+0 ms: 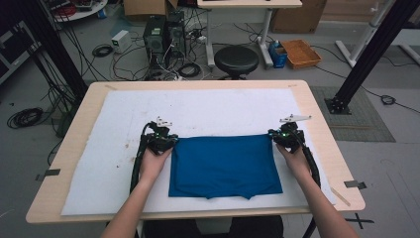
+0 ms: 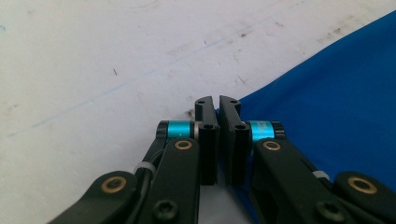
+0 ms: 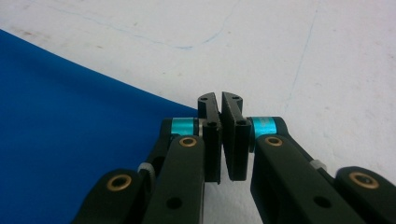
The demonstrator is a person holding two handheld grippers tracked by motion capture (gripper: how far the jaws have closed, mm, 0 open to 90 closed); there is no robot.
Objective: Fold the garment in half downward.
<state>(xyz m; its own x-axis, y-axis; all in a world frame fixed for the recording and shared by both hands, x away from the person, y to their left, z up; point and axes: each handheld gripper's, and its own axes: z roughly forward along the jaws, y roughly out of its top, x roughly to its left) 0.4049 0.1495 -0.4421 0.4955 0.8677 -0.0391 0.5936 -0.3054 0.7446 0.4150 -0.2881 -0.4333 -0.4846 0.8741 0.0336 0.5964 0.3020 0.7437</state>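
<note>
The left gripper (image 2: 217, 103) has its jaws pressed together on the far left corner of the blue cloth (image 1: 225, 166), a sliver of blue showing between the pads in the left gripper view. The right gripper (image 3: 220, 99) is likewise clamped at the far right corner, its jaws closed to a thin slit right at the cloth's (image 3: 70, 126) edge; whether fabric sits between the pads cannot be told from the right gripper view. In the high view the left gripper (image 1: 163, 139) and the right gripper (image 1: 280, 136) sit at the two far corners, each in one hand, with the far edge stretched straight between them. There is one cloth, folded flat, lying near the middle of the white mat (image 1: 114, 144) towards the person's side. Its long axis runs left to right across the table (image 1: 79, 116); the far edge is straight, while the near edge has a small notch at its middle, pointing at the person. The counts are two grippers, two forearms, one mat and one table. On the floor beyond stand one black stool (image 1: 236, 60) and one orange tray (image 1: 300, 53).
</note>
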